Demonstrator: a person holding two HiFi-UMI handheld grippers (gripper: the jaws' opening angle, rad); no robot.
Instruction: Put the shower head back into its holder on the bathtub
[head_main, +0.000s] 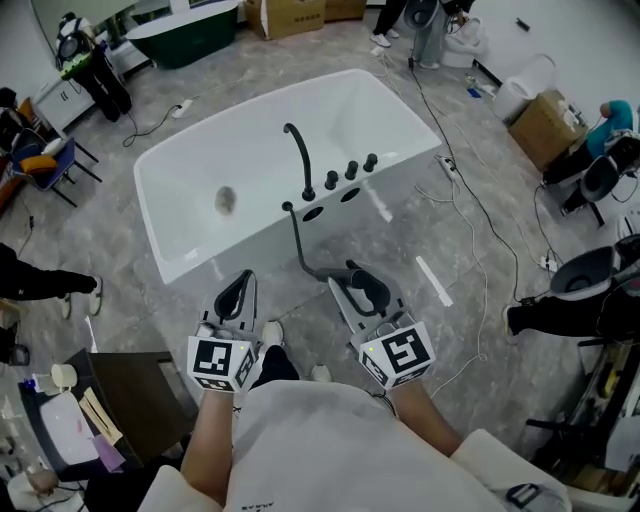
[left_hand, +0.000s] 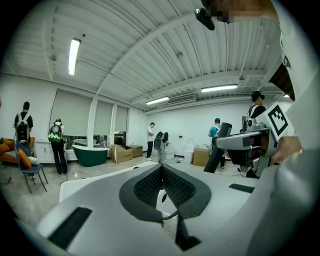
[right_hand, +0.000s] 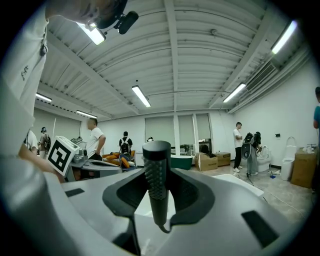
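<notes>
The white bathtub (head_main: 190, 190) lies ahead of me on the grey floor. On its near rim stand a black curved spout (head_main: 298, 150) and three black knobs (head_main: 351, 170), with two dark oval openings (head_main: 312, 212) below them. A black hose (head_main: 298, 245) runs from the rim to the black shower head (head_main: 364, 286). My right gripper (head_main: 352, 276) is shut on it, short of the tub; in the right gripper view its ribbed handle (right_hand: 157, 180) stands upright between the pads. My left gripper (head_main: 240, 280) hangs beside it, shut and empty, its pads (left_hand: 150, 187) meeting at the tips.
Cables (head_main: 470, 200) trail over the floor right of the tub. Cardboard boxes (head_main: 545, 125) and seated people (head_main: 600, 170) are at the right, a chair (head_main: 40, 160) and a person (head_main: 95, 65) at the left, and a dark green tub (head_main: 185, 35) at the back. A cluttered desk (head_main: 60, 420) is by my left side.
</notes>
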